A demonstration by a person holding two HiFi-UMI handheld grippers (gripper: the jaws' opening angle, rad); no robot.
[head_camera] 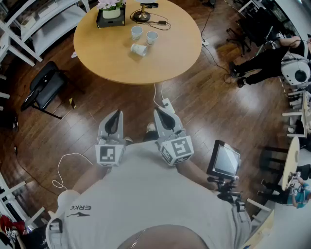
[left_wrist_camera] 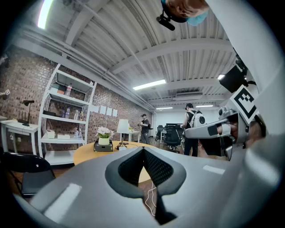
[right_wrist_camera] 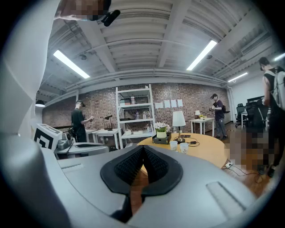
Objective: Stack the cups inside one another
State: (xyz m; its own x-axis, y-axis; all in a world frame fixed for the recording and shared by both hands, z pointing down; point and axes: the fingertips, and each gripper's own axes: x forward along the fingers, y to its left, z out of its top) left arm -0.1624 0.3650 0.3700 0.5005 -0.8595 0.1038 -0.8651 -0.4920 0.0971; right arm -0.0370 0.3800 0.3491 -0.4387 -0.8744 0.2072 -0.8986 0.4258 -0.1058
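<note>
Three white paper cups sit on the round wooden table (head_camera: 107,53). Two stand upright, one (head_camera: 137,32) beside the other (head_camera: 152,37); a third cup (head_camera: 138,49) lies on its side in front of them. The two upright cups (right_wrist_camera: 173,145) (right_wrist_camera: 183,147) also show far off in the right gripper view. My left gripper (head_camera: 114,118) and right gripper (head_camera: 163,115) are held side by side over the floor, well short of the table, both shut and empty. In the left gripper view the gripper (left_wrist_camera: 143,149) points at the table, and the right gripper's own view shows it (right_wrist_camera: 143,148) shut too.
A flower pot on a dark box (head_camera: 111,13) and a lamp base (head_camera: 142,15) with a cable stand at the table's far side. A black chair (head_camera: 44,87) sits left of the table. White cables (head_camera: 158,95) trail on the wooden floor. People stand across the room.
</note>
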